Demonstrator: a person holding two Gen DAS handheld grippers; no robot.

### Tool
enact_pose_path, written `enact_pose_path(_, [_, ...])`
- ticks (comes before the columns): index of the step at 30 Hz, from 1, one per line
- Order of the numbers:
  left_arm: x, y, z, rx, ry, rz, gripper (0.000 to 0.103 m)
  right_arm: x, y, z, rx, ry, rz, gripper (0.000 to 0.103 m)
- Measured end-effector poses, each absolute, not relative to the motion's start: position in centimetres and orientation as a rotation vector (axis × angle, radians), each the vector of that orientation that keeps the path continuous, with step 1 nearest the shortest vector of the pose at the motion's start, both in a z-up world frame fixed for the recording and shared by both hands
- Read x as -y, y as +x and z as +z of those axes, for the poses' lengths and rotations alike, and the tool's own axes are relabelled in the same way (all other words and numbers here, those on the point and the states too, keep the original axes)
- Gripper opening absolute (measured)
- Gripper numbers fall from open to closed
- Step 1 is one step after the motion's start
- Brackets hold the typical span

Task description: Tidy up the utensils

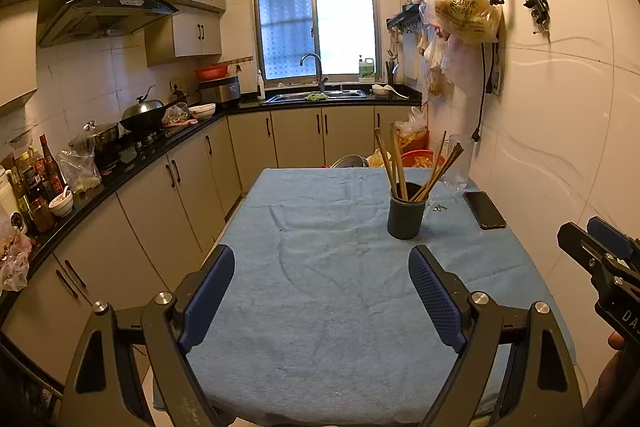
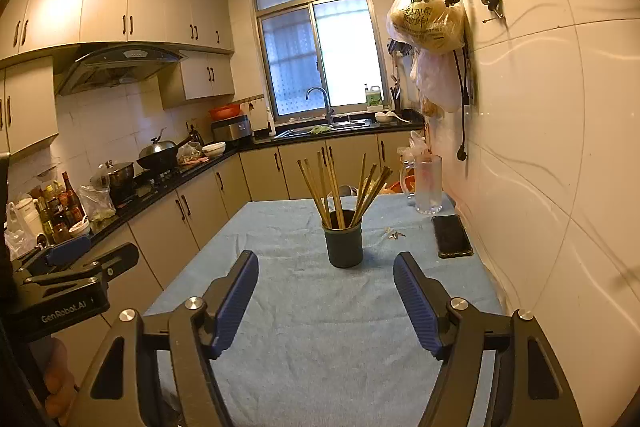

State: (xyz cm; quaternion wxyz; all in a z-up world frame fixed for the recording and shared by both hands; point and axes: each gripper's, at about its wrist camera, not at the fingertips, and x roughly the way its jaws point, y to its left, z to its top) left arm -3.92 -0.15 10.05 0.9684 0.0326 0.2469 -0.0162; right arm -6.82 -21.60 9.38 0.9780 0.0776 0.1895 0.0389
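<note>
A dark round holder (image 1: 405,215) (image 2: 344,243) stands upright on the blue cloth of the table (image 1: 320,307) (image 2: 320,327). Several wooden chopsticks (image 1: 394,163) (image 2: 336,193) lean out of it, fanned to both sides. My left gripper (image 1: 322,259) hovers open over the near half of the table, well short of the holder, nothing between its blue pads. My right gripper (image 2: 326,265) is open too, just short of the holder, and empty. In the left wrist view the right gripper (image 1: 596,239) shows at the right edge; in the right wrist view the left gripper (image 2: 92,253) shows at the left edge.
A black phone (image 1: 484,209) (image 2: 451,237) lies on the cloth by the tiled wall, with small scraps (image 2: 394,234) beside it. A clear glass mug (image 2: 427,185) stands at the far right corner. Plastic bags (image 1: 466,7) hang from wall hooks. A cluttered counter (image 1: 120,167) runs along the left.
</note>
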Motion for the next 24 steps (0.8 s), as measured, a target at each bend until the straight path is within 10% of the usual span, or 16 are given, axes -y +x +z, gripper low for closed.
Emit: enact_pose_path(24, [-0.5,-3.6,9.6,-0.528,0.065,-0.039,0.089,21.4,-5.8,8.9,-0.405,0.156,0.090,0.075])
